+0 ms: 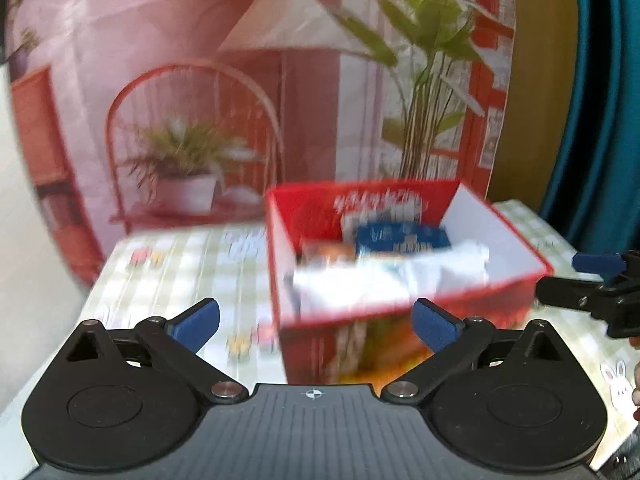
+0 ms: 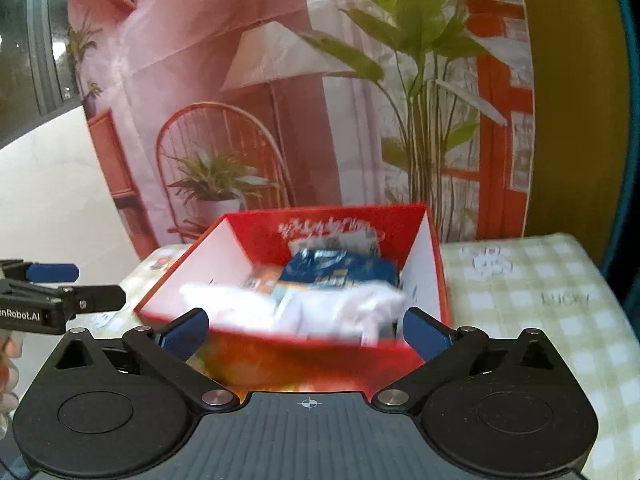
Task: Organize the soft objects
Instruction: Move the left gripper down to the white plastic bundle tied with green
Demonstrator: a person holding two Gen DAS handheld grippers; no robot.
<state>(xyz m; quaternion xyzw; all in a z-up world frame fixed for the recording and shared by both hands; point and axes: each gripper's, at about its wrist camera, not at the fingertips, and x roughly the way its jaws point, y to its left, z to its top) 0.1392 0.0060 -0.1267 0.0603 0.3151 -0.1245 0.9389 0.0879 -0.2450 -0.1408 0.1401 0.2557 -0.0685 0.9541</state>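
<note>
While both tools point down at a slant toward the red box [image 1: 400, 308], the left gripper [image 1: 316, 320] has its blue fingers [image 1: 198, 322] spread wide with nothing between them, and the right gripper [image 2: 306, 330] stands the same way, fingers [image 2: 426, 334] far apart and empty. Each tool shows in the other's camera: the right one enters the left view at 3 o'clock, the left one enters the right view at 9 o'clock, with part of a hand [image 2: 8, 376] below it. Just ahead of both sits the box on the checked surface [image 2: 540, 304], and inside it lies the white cloth [image 2: 312, 306] along the near wall, with a blue packet [image 2: 340, 270] and an orange packet [image 2: 262, 276] behind it toward 12 o'clock. Behind the box hangs a printed backdrop [image 1: 240, 80] of a lamp, a chair and plants. Blur smears the box and its contents, so the lettering on the packets and the far wall cannot be read, and the near wall hides the lower cloth.
</note>
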